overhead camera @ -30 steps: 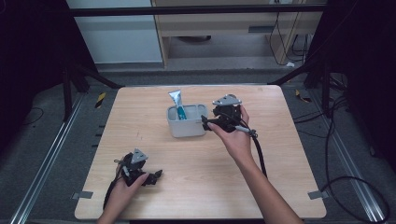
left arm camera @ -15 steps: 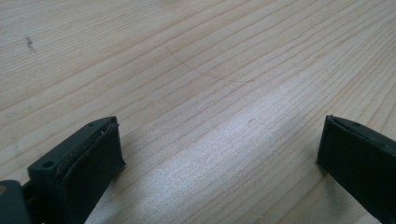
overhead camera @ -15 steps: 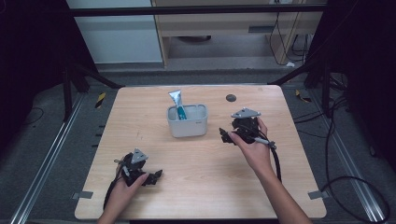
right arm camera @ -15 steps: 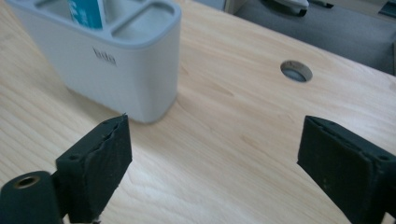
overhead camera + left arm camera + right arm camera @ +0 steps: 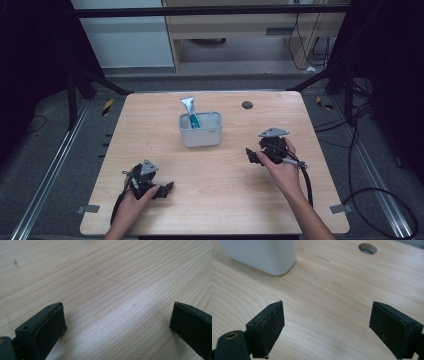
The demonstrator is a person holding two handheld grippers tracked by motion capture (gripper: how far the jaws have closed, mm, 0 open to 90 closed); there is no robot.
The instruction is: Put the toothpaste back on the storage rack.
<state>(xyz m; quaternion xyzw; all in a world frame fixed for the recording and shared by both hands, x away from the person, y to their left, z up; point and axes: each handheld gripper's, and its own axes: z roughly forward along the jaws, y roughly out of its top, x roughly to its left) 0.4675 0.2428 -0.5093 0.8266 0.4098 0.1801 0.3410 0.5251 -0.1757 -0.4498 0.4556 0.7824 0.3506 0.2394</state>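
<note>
Pale wood-grain counter with round hole near far edge, white tub holding upright tube at centre; right tool and left tool both wide, empty; grey floor, cables around.

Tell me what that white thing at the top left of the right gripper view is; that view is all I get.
Observer: A white, rounded-square plastic tub, open at the top, standing on the light wooden table.
Operator: Anything inside it?
Observer: Yes, a blue-and-silver squeeze tube stands in it, its flat crimped end sticking out above the rim.
Operator: And the other hand?
Observer: The left tool rests low near the table's near left corner, jaws open with nothing between them.
</note>
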